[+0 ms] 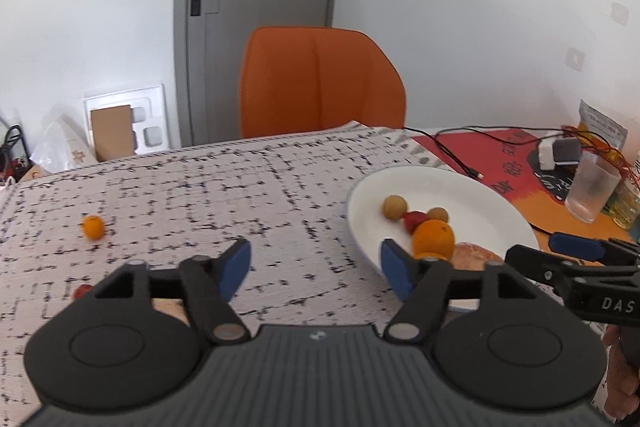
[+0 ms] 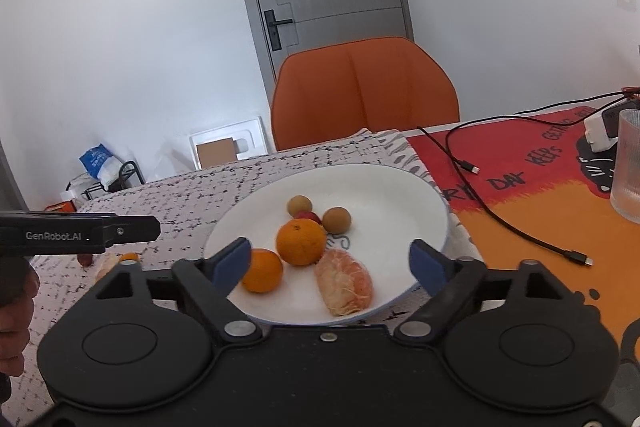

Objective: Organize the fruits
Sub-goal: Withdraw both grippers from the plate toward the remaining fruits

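Note:
A white plate (image 2: 400, 195) holds two oranges (image 2: 301, 241), a peeled citrus (image 2: 345, 282), two small brown fruits (image 2: 337, 219) and a small red fruit (image 2: 307, 215). My right gripper (image 2: 331, 263) is open and empty above the plate's near edge. My left gripper (image 1: 314, 267) is open and empty over the patterned cloth, left of the plate (image 1: 472, 187). A small orange (image 1: 93, 227) lies loose on the cloth at the left. A small red fruit (image 1: 81, 291) lies near my left finger.
An orange chair (image 1: 320, 83) stands behind the table. To the right lie a red-orange mat (image 2: 532, 195), black cables (image 2: 500, 215), a ribbed glass (image 2: 628, 167) and a white charger (image 2: 600, 131). More fruit pieces (image 2: 108, 265) lie left of the plate.

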